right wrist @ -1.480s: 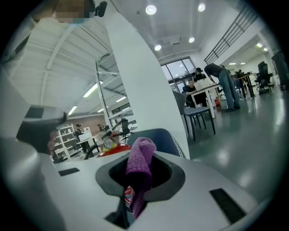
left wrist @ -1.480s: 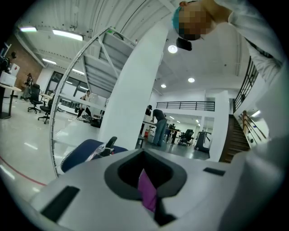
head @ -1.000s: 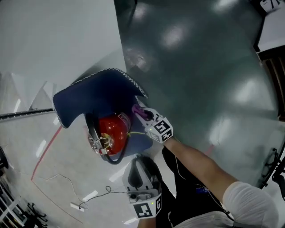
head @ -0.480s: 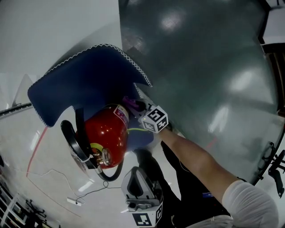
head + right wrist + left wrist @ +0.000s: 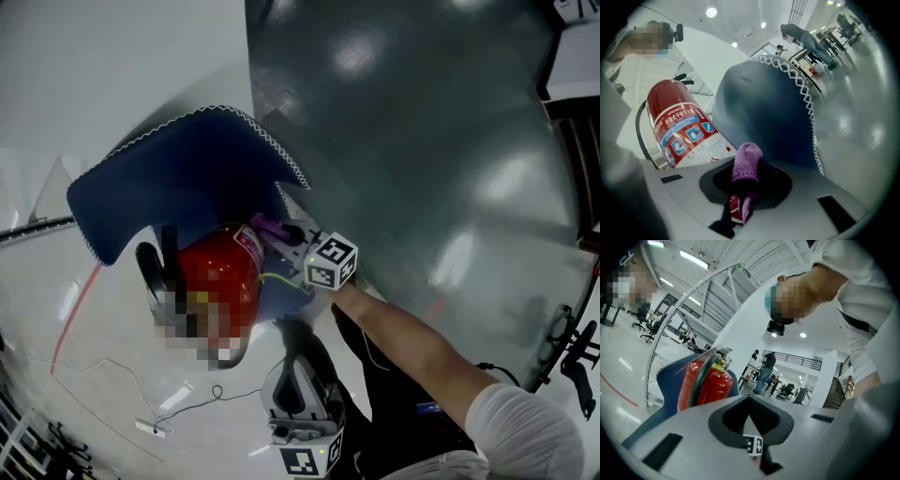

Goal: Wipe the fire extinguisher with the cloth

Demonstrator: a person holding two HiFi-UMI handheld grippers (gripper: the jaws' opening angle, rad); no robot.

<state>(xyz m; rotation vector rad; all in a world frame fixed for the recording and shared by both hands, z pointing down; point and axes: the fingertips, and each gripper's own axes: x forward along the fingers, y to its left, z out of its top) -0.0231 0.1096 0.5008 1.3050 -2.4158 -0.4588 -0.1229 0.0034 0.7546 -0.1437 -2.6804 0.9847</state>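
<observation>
A red fire extinguisher [image 5: 223, 274] with a black hose [image 5: 150, 267] stands on the floor, its top partly hidden by a mosaic patch. A large navy cloth with white stitched edges [image 5: 187, 173] drapes behind and over it. My right gripper [image 5: 279, 232] is shut on a small purple cloth [image 5: 267, 226] and holds it against the extinguisher's upper right side. In the right gripper view the purple cloth [image 5: 746, 161] sticks up from the jaws beside the labelled cylinder [image 5: 677, 124]. My left gripper [image 5: 298, 398] hangs lower, apart from the extinguisher [image 5: 705, 383], with jaws together and nothing held.
Dark green flooring [image 5: 422, 141] lies to the right, pale glossy floor [image 5: 103, 75] to the left with a red line [image 5: 70, 323]. A thin cable with a small plug [image 5: 155, 428] lies near the bottom left. People stand far off [image 5: 764, 371] in the hall.
The right gripper with the purple cloth has shifted slightly down and right along the extinguisher. The navy cloth has settled a little. The left gripper has hardly moved.
</observation>
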